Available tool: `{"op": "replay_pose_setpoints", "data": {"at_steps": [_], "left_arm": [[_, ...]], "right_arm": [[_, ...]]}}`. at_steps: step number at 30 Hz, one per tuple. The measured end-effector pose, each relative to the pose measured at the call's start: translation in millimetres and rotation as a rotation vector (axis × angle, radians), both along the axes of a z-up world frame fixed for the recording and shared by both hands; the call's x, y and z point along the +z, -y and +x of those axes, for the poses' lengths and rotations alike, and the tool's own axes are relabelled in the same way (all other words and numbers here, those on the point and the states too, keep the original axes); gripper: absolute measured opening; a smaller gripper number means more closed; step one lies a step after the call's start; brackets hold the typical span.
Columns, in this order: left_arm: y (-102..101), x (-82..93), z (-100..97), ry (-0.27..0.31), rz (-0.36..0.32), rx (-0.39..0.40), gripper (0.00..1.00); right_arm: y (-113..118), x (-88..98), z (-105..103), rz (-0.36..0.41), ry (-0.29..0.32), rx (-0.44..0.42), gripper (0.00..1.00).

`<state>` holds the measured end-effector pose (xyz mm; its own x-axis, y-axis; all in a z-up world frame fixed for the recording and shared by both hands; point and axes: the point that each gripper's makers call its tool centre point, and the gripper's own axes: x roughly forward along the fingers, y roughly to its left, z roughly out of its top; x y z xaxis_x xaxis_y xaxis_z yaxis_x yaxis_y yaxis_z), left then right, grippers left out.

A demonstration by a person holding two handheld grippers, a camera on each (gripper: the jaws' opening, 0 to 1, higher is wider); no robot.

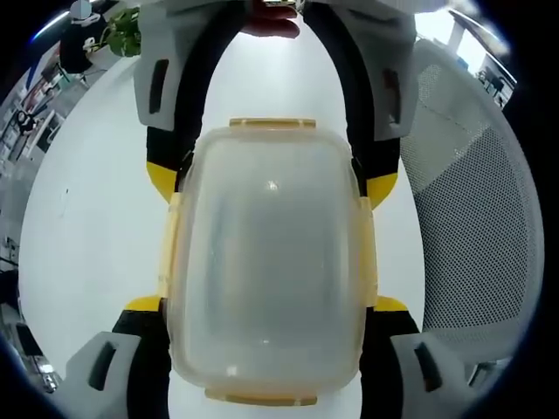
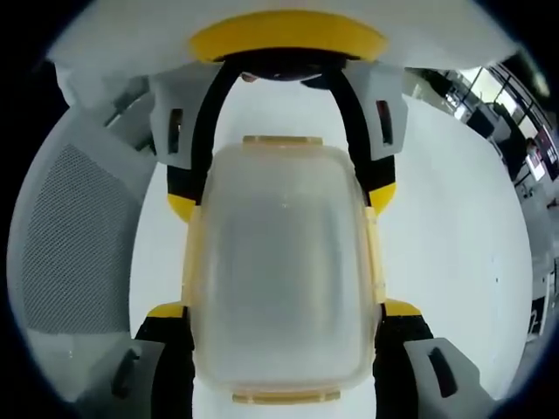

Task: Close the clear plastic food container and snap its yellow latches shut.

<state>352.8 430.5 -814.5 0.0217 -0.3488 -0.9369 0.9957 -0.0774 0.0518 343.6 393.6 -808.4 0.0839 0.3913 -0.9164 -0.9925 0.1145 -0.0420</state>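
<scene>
The clear plastic food container [image 1: 269,262] lies on the white table [image 1: 96,218] with its lid on. Yellow latches run along its long sides [image 1: 171,253] and its two ends [image 1: 272,123]. My left gripper [image 1: 267,304] straddles the near half, its yellow-tipped jaws pressed against the side latches. My right gripper [image 1: 272,183] comes in from the far end and clamps the other half the same way. In the right gripper view the container [image 2: 284,262] sits between the right gripper [image 2: 284,308] below and the left gripper [image 2: 282,201] above. I cannot tell whether the latches are snapped.
A grey mesh chair [image 1: 472,218] stands beside the table, also seen as the chair [image 2: 70,244]. A person's hand [image 1: 271,22] holds the far gripper. A green plant [image 1: 122,30] and office clutter sit at the table's far edge.
</scene>
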Motion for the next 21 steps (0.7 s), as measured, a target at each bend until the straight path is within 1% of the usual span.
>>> {"op": "replay_pose_setpoints", "data": {"at_steps": [21], "left_arm": [[0.5,2.6,1.0,-0.003,-0.015,0.001,0.92]], "right_arm": [[0.5,0.7,1.5,-0.005,0.006,-0.002,0.87]]}}
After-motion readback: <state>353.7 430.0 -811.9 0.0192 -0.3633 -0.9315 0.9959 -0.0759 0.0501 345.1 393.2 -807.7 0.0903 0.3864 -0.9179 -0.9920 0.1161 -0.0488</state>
